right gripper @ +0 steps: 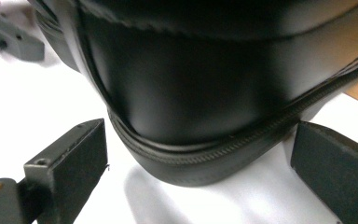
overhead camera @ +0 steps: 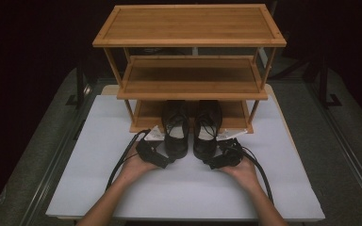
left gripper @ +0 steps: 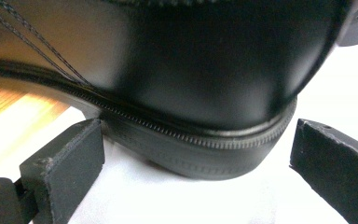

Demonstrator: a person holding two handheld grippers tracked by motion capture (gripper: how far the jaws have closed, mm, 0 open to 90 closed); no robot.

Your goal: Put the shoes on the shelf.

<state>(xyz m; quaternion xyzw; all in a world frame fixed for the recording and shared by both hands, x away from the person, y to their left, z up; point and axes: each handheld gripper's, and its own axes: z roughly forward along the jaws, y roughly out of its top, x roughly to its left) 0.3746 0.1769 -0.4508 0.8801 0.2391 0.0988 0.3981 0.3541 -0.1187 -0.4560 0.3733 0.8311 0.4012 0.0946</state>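
So there's a pair of black lace-up shoes side by side on the white bench (overhead camera: 99, 188), toes pushed in under the bottom tier of a bamboo shoe rack (overhead camera: 188, 28) and heels sticking out toward the person. Left shoe (overhead camera: 176, 129) and right shoe (overhead camera: 207, 129) sit just beside each other, both flat on their soles.

The left tool (overhead camera: 168, 161) comes in low at the heel of the left shoe, held in the person's left hand (overhead camera: 134, 170). In the left gripper view its jaws are spread wide with the heel (left gripper: 205, 93) sitting between them, one pad on each side, and there's a gap on both sides, so it isn't holding anything.

Same deal on the other side: the right tool (overhead camera: 210, 164), in the right hand (overhead camera: 242, 172), is at the right shoe's heel (right gripper: 191, 107). Jaws wide open, heel between them. The right-side pad looks very close to the sole edge, maybe grazing it; hard to tell from that angle. No grip there either.

Cables (overhead camera: 122, 160) trail back off both tools across the bench.
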